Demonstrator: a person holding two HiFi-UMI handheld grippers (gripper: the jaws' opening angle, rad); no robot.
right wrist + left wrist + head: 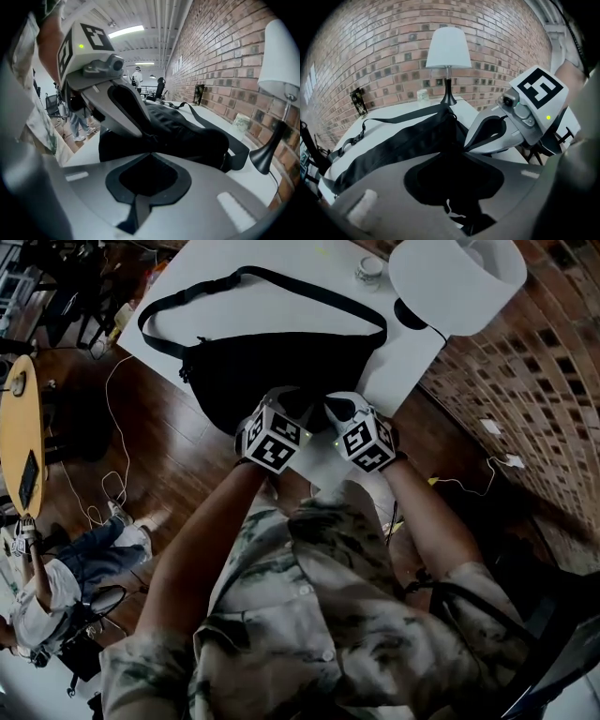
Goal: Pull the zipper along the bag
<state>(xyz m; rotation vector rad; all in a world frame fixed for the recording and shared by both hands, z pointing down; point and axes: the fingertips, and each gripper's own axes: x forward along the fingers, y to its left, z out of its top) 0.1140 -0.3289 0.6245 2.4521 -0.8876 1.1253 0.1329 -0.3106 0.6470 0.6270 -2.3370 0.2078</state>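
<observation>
The black bag lies on the white bench, by its near edge. Its whole strap shows only from the head. Up close, the left claw gapes slightly at the bag. The right claw is closed, tips against it.

Both arms reach forward and down. The left forearm and right forearm are bare and converge ahead of the chest. The left gripper and right gripper sit side by side, noses angled toward each other with tips almost meeting. Marker cubes face upward. Left jaws are slightly parted. Right jaws are drawn together at the tips; whether they pinch anything cannot be told.
</observation>
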